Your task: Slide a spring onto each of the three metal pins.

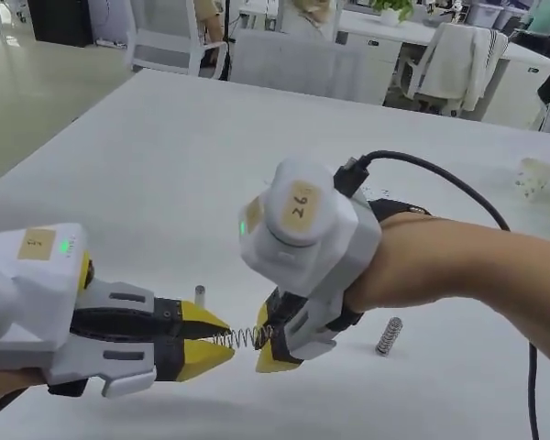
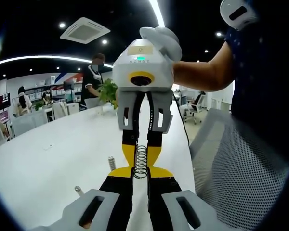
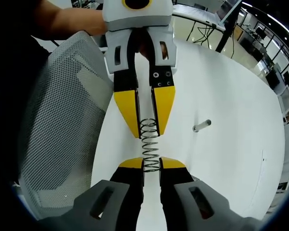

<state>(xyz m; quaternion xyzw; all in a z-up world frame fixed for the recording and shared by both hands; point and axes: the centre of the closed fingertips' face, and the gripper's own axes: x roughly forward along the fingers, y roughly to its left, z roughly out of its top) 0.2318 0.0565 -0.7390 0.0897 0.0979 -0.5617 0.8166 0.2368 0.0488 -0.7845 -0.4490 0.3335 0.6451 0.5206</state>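
Jaws of the left gripper (image 2: 140, 172) and right gripper (image 3: 151, 164) pinch opposite ends of one small coiled steel spring (image 3: 149, 139) between their tips; a short upright metal pin (image 1: 200, 294) stands just beyond.

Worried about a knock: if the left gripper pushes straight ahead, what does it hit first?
Probably the right gripper, facing it tip to tip; the spring they both hold spans the gap.

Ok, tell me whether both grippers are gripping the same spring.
Yes, in the head view the spring spans from the left gripper to the right gripper, with each pair of jaws shut on one end.
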